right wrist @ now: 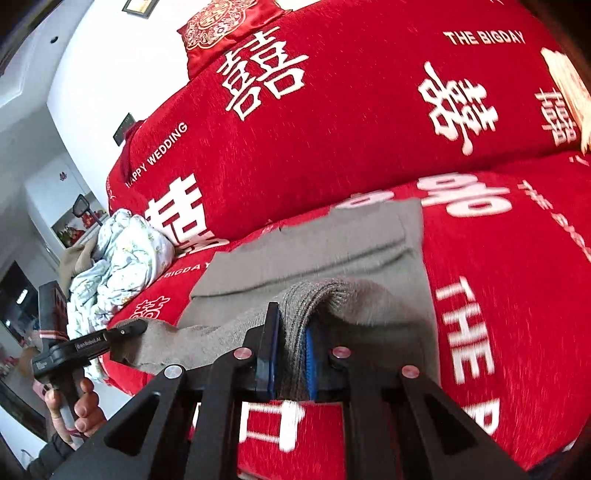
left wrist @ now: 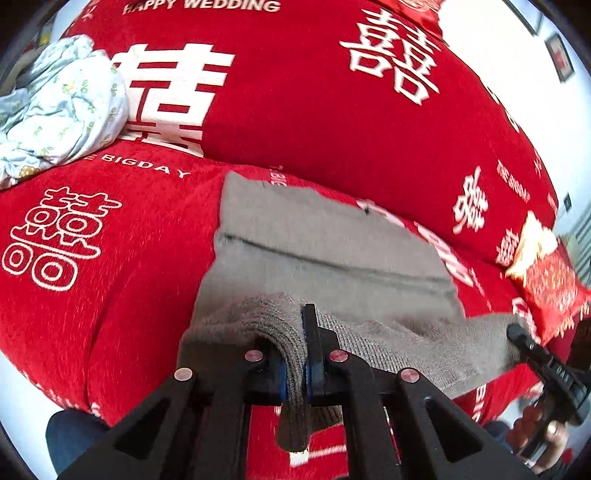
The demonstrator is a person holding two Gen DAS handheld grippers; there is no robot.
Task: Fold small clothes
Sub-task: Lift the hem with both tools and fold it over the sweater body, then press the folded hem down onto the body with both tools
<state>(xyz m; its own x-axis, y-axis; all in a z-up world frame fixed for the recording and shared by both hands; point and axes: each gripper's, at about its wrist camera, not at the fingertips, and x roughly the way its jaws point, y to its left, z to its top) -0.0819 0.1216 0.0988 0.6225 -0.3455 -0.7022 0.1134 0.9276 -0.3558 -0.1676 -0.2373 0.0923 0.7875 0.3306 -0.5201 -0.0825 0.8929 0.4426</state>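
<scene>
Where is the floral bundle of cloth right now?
The floral bundle lies at the far left of the red sofa, against its backrest, well apart from the grey garment. In the right wrist view it shows mid-left.

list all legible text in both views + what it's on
"HAPPY WEDDING": red sofa cover, backrest top; also in the right wrist view.
"THE BIGDAY": same cover, backrest; partly cut off on the seat edge.
Large white double-happiness characters: woven all over the cover.
Small white label on the left claw body: too blurred to read.
Grey knit garment, floral cloth, red cushion: no text.
</scene>
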